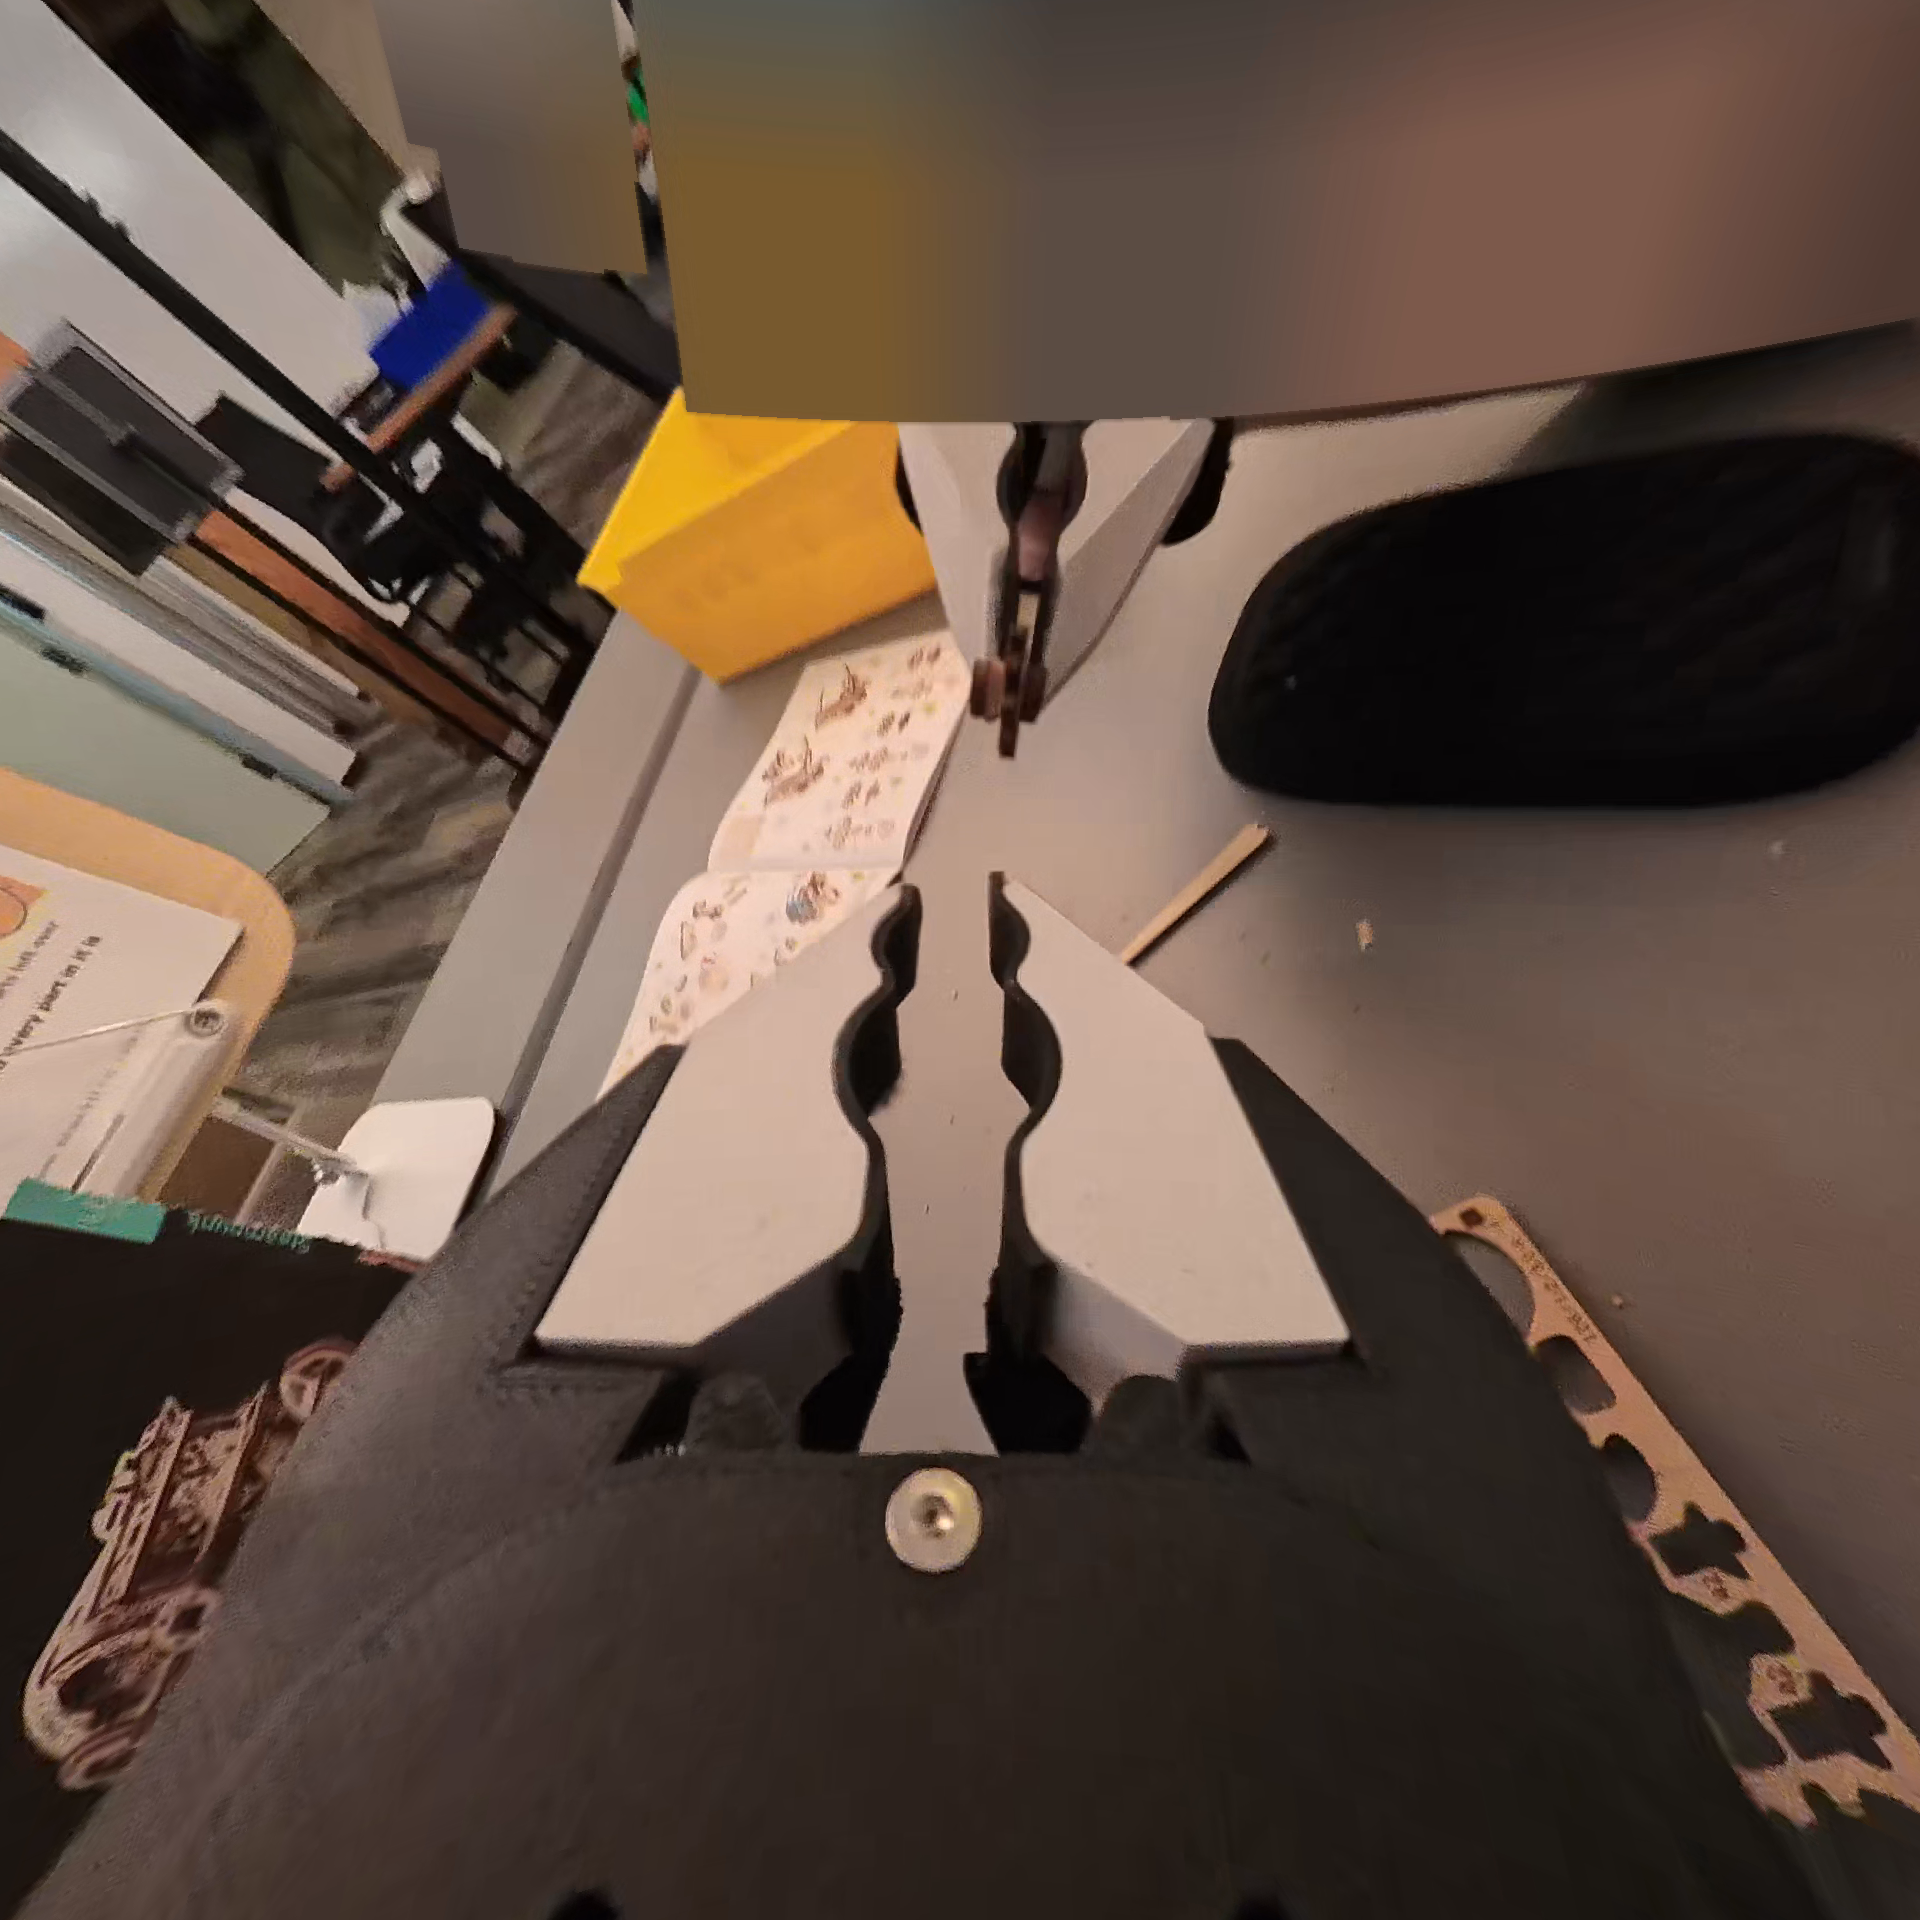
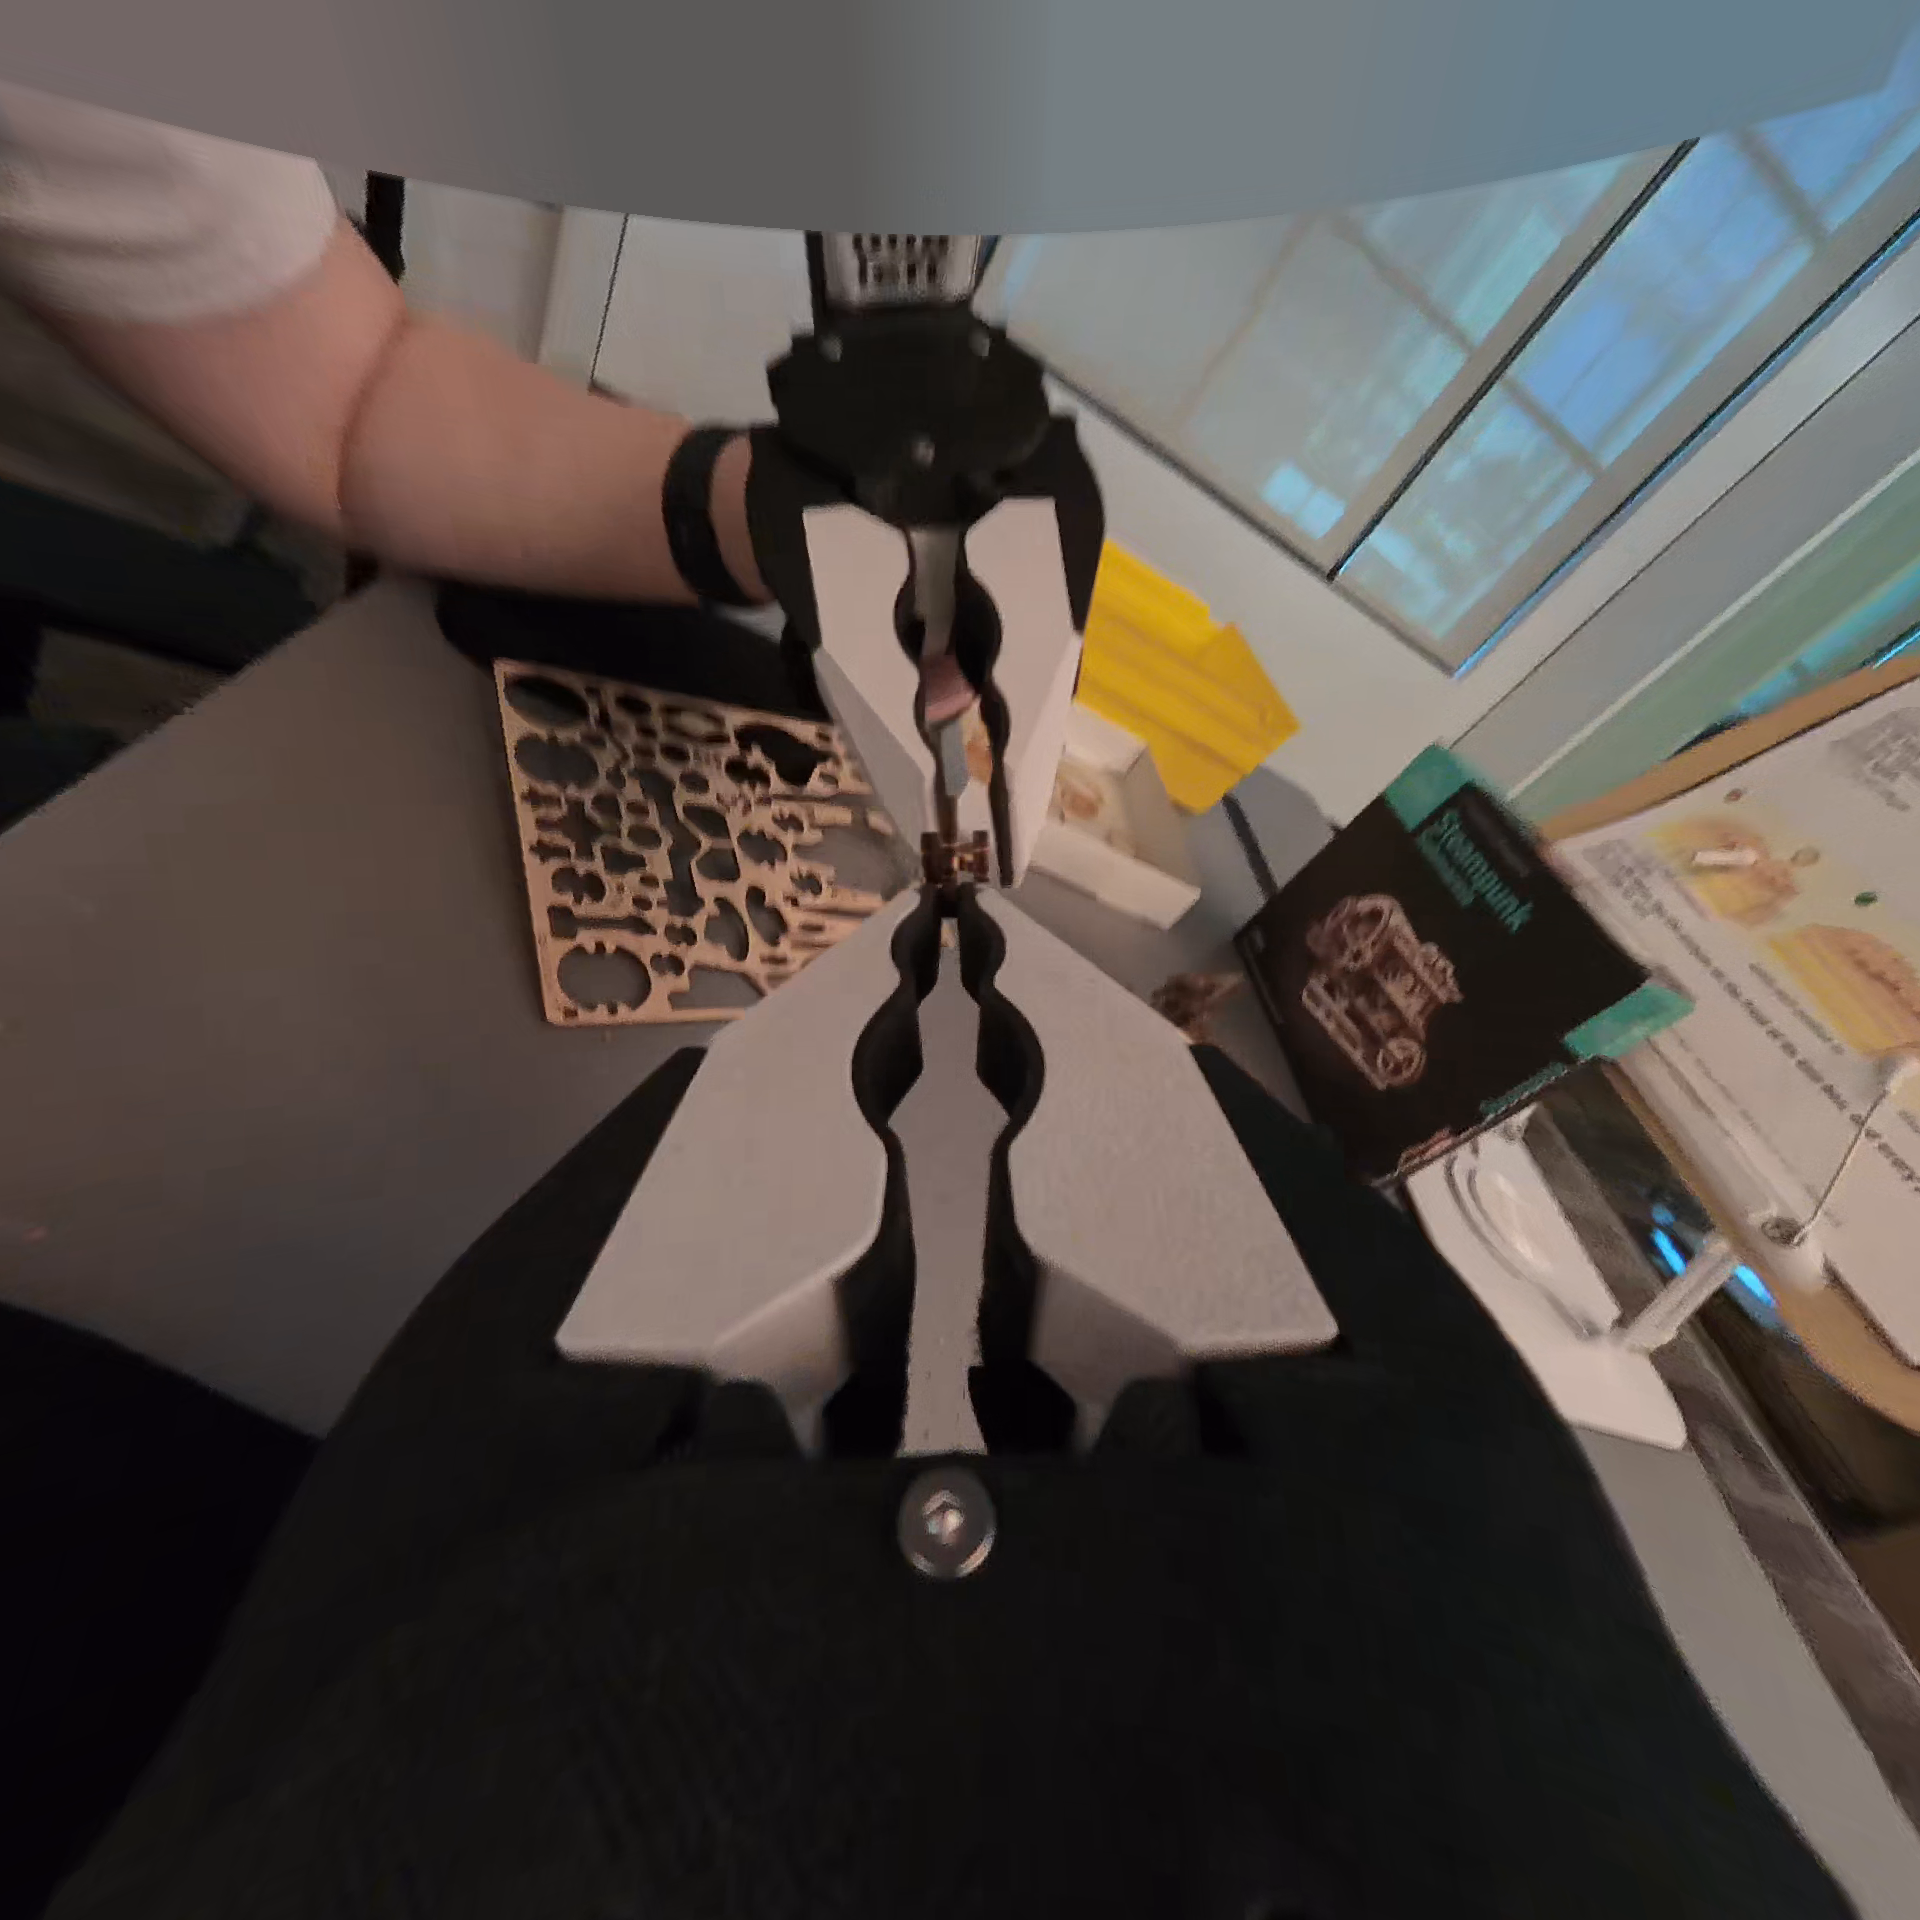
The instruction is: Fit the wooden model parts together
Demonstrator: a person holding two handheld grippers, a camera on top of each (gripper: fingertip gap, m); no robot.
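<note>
The left hand-held gripper [image 1: 954, 899] hovers over the grey counter [image 1: 1507, 1039] with its two fingers a narrow gap apart and nothing between them; bare counter shows through the gap. Facing it, the right hand-held gripper [image 2: 948, 906] has its fingertips pinched together on a small wooden model part [image 2: 954, 860], a dark brown, notched piece that sticks out past the tips. In the left wrist view that same part [image 1: 1013, 665] hangs from the far gripper above the counter, clear of the left gripper's tips. In the right wrist view it sits right at the left gripper's tips, but I cannot tell whether they touch.

An open instruction booklet [image 1: 842, 769] lies flat on the counter under the two grippers, near the counter's edge. Beyond it stands a yellow bin [image 1: 758, 561]. A thin wooden stick [image 1: 1195, 894] lies loose on the counter just beside the left gripper's fingers, and a dark oval pad [image 1: 1558, 623] rests further off. A laser-cut plywood sheet [image 2: 665, 831] with most of its shapes punched out lies flat on the counter below the left gripper. A black model kit box [image 2: 1455, 966] with teal trim stands near the edge. A person's bare forearm [image 2: 499, 488] with a black wrist strap reaches to the left gripper.
</note>
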